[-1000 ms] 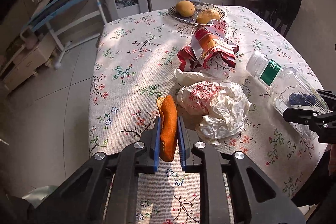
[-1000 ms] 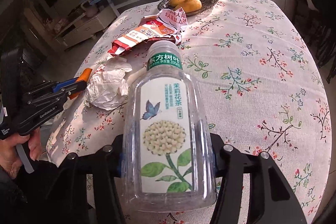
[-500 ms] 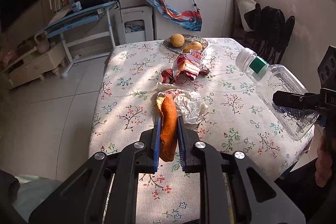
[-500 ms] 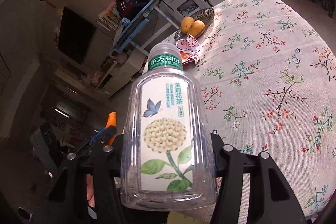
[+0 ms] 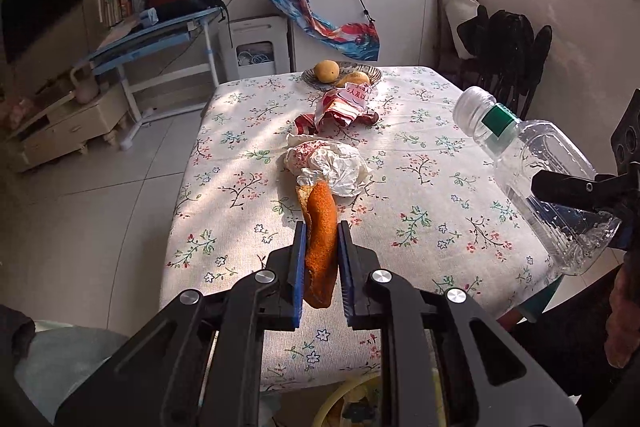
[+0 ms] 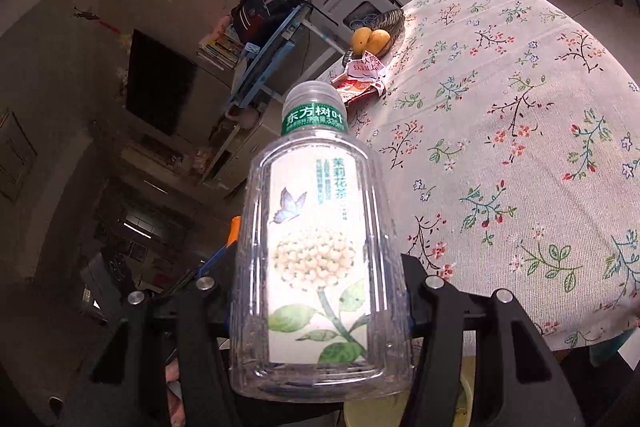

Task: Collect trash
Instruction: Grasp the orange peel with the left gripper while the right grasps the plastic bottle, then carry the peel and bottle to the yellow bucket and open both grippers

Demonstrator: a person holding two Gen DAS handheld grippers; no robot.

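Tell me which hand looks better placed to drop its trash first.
Left, probably: left gripper holds the orange peel nearly above the yellow-rimmed bin; the right's bottle hangs off to the side.

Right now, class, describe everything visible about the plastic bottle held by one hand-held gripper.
The plastic bottle is clear, looks empty and is capped, with a green neck band and a white label showing a butterfly and pale flowers. The right hand-held gripper clamps its lower body, holding it tilted in the air, neck forward, off the near edge of the floral tablecloth.
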